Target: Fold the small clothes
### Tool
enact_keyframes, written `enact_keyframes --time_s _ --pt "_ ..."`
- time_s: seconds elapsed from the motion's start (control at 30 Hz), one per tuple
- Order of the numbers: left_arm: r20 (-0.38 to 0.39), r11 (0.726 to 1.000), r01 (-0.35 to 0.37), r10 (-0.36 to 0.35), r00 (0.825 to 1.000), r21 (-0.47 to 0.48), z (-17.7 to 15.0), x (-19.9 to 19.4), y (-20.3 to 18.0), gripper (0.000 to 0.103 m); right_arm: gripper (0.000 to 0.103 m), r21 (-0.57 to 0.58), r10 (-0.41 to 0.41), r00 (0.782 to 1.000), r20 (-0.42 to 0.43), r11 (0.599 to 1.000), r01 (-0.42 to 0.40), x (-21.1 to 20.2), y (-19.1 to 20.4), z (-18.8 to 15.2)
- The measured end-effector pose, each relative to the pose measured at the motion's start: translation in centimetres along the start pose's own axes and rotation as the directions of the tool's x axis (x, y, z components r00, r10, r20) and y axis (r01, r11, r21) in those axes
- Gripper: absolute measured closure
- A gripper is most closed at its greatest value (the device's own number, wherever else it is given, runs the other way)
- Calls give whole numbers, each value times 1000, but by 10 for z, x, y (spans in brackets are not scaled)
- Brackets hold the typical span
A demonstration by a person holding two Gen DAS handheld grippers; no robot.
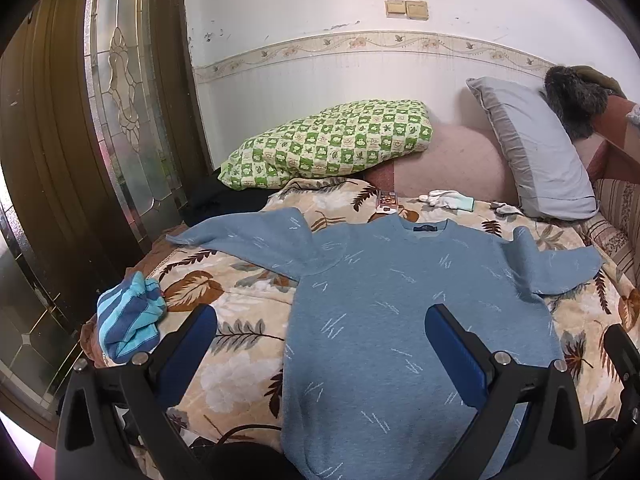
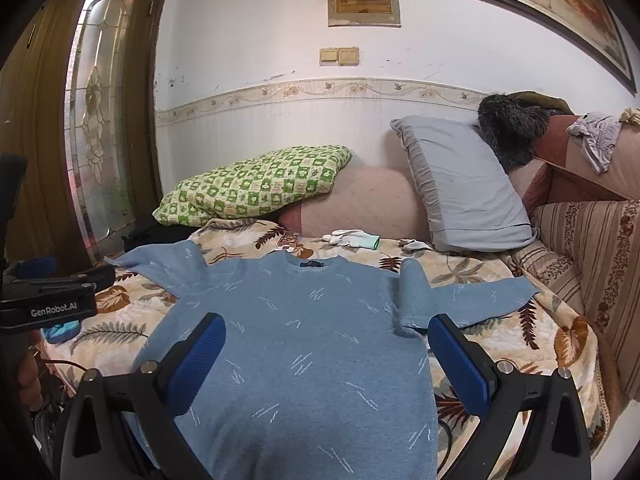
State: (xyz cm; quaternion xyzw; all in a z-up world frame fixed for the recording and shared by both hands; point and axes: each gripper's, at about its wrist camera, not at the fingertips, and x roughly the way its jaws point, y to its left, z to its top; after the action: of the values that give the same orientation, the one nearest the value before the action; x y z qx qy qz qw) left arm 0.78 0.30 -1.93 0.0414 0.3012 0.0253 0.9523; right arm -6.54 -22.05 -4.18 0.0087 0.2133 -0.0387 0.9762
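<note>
A light blue sweater (image 1: 400, 312) with small pale dash marks lies face up and flat on a bed, on a cream blanket (image 1: 240, 360) printed with brown and grey leaves. Its neckline points toward the far wall, and both sleeves are spread outward — the one on the right of the picture has a raised fold near the shoulder. The left claw (image 1: 320, 344) hovers above the sweater's lower body with its blue-padded fingers spread wide and nothing between them; one finger sits over the blanket, the other over the cloth. The right claw (image 2: 326, 354) hangs over the same garment, also spread wide and empty, and in its view the left claw shows at the left edge. A small striped blue and turquoise garment (image 1: 128, 320) lies bunched on the blanket near the left edge of the bed, apart from the sweater. Beyond the neckline lie a white glove with a green cuff (image 1: 448, 200) and a small printed packet (image 1: 386, 200). Against the wall lean a green checked pillow (image 1: 332, 140) and a grey pillow (image 1: 532, 148) — a dark furry item (image 1: 576, 96) rests behind the grey one. A wooden door with patterned glass (image 1: 120, 112) stands at the left.
</note>
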Motion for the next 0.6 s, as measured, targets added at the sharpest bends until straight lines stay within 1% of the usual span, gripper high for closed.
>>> enact_keyframes --time_s 0.1,0.6 --pt "-2 1000 -6 6 1000 -3 -1 2 3 0 1 3 11 1000 -10 1000 -11 1 -1 0" --pt "-3 1000 -17 17 1000 -1 -1 4 6 0 1 9 15 1000 -22 1000 -15 5 -2 1"
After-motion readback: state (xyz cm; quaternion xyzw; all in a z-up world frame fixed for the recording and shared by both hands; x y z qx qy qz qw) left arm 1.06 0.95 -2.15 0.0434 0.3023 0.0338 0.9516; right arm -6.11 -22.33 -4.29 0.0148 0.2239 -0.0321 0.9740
